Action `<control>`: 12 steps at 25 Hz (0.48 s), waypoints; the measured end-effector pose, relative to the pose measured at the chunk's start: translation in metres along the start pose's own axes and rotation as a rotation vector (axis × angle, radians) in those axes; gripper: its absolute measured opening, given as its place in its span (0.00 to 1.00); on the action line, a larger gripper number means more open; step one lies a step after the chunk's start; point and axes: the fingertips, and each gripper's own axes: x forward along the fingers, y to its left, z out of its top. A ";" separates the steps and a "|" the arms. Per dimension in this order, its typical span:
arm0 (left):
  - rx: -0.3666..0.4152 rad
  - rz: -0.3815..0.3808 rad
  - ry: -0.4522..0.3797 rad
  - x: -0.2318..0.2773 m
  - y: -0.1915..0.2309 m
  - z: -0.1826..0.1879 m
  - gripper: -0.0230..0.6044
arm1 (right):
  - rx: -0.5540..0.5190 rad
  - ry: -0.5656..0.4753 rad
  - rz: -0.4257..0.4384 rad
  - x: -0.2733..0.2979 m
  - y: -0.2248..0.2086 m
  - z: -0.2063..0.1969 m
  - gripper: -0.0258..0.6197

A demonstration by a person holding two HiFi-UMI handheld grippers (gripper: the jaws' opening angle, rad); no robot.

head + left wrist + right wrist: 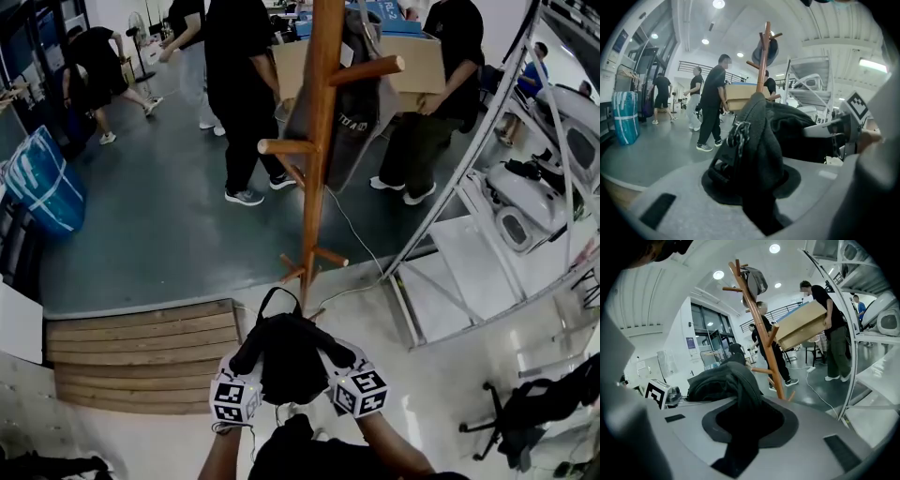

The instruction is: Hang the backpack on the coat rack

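My left gripper (246, 364) has its jaws pinched on a fold of black strap at the left side of the backpack (291, 361). My right gripper (339, 360) pinches black fabric on the pack's right side in the same way. The pack hangs between them, low and close in front of me, near the foot of the rack (317, 169) but not touching it. Its top loop (279, 298) stands up on the far side, towards the pole. The rack is a wooden pole with angled pegs. A bare peg (286, 147) sticks out to the left at mid-height, and a grey bag (352, 112) already hangs on the far right side higher up. Beyond it, people (239, 84) carry a cardboard box (422, 61). To do this well, I judge I should raise both grippers together so the pack stays level and the loop stays open. Then I should bring the loop over the tip of the bare peg and lower it until the peg takes the weight, before easing either pinch.
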 end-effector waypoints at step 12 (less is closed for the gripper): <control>-0.001 -0.054 0.016 0.037 0.013 -0.005 0.22 | 0.012 -0.001 -0.052 0.022 -0.021 -0.002 0.15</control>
